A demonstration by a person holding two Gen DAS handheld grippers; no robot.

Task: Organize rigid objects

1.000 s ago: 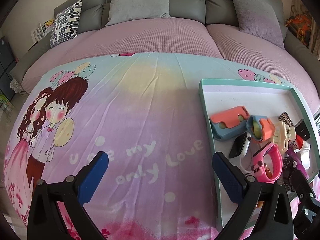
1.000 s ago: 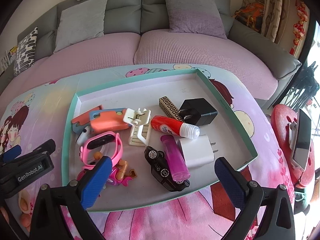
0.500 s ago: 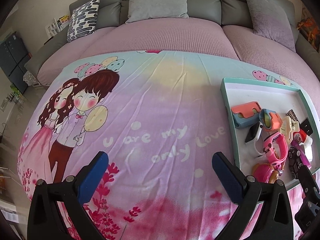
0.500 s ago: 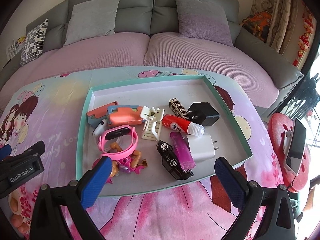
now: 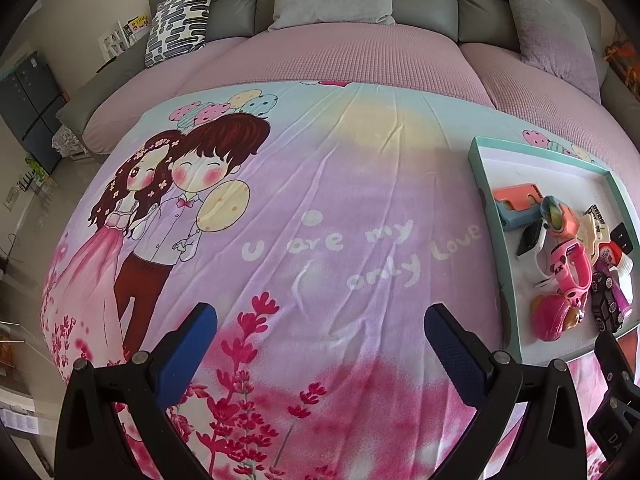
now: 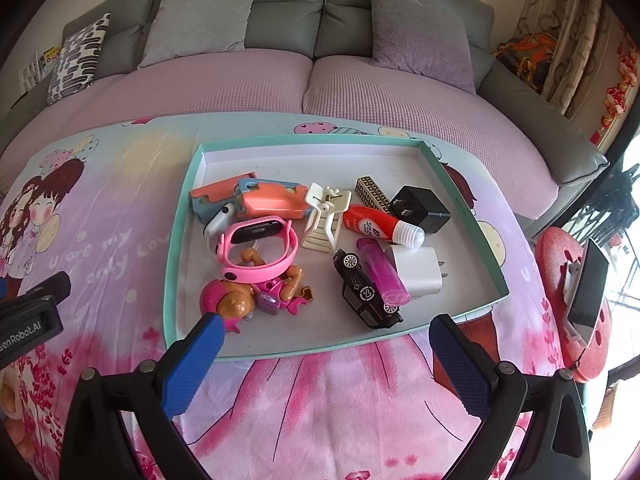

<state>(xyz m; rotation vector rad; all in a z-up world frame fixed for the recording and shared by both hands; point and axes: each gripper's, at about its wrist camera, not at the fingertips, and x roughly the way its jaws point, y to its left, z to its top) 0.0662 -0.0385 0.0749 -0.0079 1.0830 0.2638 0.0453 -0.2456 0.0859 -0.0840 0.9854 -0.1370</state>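
- Left gripper is spread wide with nothing in it, hovering over the cartoon-print cloth, lower middle of the frame.
- Right gripper is also wide and empty, just below the teal tray.
- The tray sits mid-frame holding a pink watch, black toy car, white charger and more.

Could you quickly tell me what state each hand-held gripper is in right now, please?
Left hand-held gripper: open, holding nothing, over the bare cloth.
Right hand-held gripper: open, holding nothing, at the near edge of the tray.
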